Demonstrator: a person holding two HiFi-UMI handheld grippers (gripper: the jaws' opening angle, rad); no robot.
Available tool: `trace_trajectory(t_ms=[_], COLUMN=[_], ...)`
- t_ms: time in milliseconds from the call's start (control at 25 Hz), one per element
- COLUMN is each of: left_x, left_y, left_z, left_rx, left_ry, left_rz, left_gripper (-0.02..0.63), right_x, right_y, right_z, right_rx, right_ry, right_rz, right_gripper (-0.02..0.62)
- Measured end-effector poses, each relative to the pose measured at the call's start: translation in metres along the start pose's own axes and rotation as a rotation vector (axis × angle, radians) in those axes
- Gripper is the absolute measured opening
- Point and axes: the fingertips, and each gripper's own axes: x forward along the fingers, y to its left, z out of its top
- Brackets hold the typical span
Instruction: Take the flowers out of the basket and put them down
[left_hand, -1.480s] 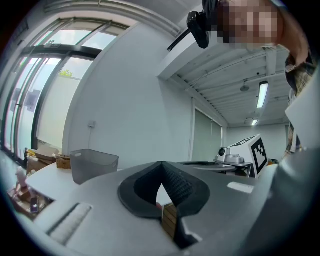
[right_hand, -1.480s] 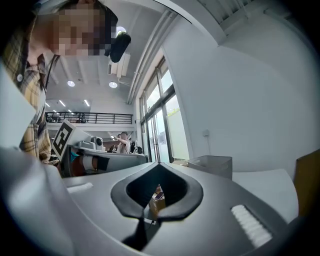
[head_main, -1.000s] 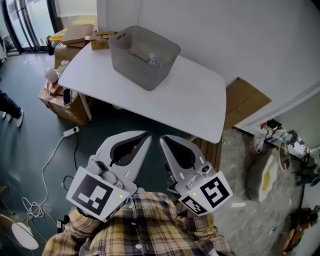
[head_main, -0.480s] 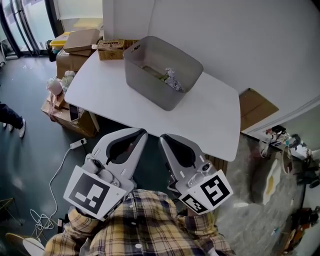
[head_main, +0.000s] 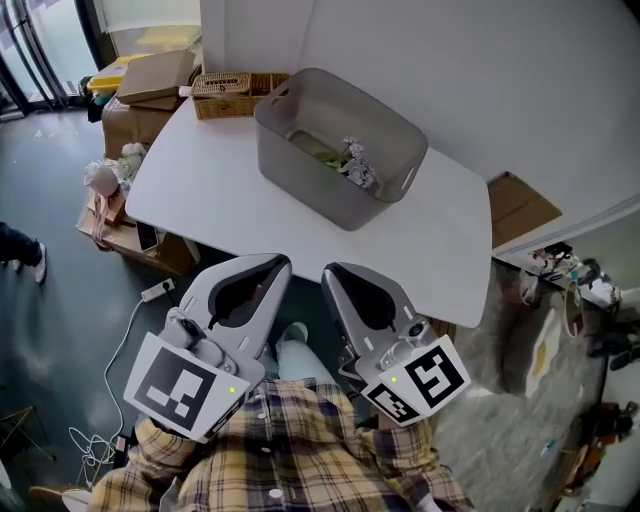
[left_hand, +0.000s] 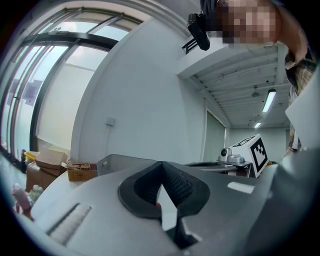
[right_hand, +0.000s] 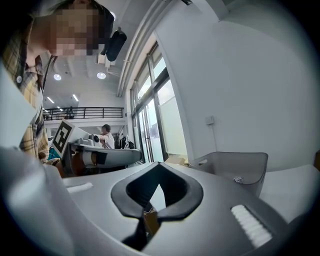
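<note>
A grey plastic basket (head_main: 330, 190) stands on the white table (head_main: 210, 175), towards its far side. Pale flowers (head_main: 356, 160) wrapped in paper lie inside it, against its right wall. Both grippers are held close to my chest, short of the table's near edge and apart from the basket. My left gripper (head_main: 279, 262) is shut with nothing in it, and so is my right gripper (head_main: 333, 270). The left gripper view shows the shut left gripper (left_hand: 161, 164) with the basket (left_hand: 120, 161) beyond its tips. In the right gripper view, the basket (right_hand: 250, 165) with the flowers (right_hand: 238, 179) sits past the right gripper (right_hand: 159, 165).
A small wicker basket (head_main: 225, 85) sits at the table's far left corner, with cardboard boxes (head_main: 150, 72) behind it. More boxes and bags (head_main: 110, 190) stand on the floor at the left. A power strip with cable (head_main: 155, 290) lies below the table edge. Flat cardboard (head_main: 518, 205) leans at the right.
The table and basket have shifted right and closer in the head view, so the flowers show more fully. Both grippers keep their place and stay shut.
</note>
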Motion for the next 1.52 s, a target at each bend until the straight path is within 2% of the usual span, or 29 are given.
trace_trajectory(t_ms=[560,760,1080,1520], left_x=[0.000,-0.009,0.004,0.011], left_y=[0.005,0.001,0.008,0.008], left_z=[-0.002,-0.008,-0.002,0.000], left_rx=[-0.004,-0.015,0.016,0.045], left_ry=[0.005,0.047,0.013,0.016], left_rz=[0.017,0.008,-0.002,-0.070], left_gripper=[0.012,0.012,0.012,0.012], right_x=[-0.001,-0.003,0.004,0.003], right_y=[-0.001,0.005,-0.010,-0.014], right_z=[0.001,-0.002,0.006,0.007], right_rx=[-0.001,0.039,-0.004,-0.011], right_ry=[0.005,0.019,0.006,-0.006], right_rz=[-0.011,-0.007,-0.023,-0.079], right_gripper=[0.006,0.005,0.006,0.006])
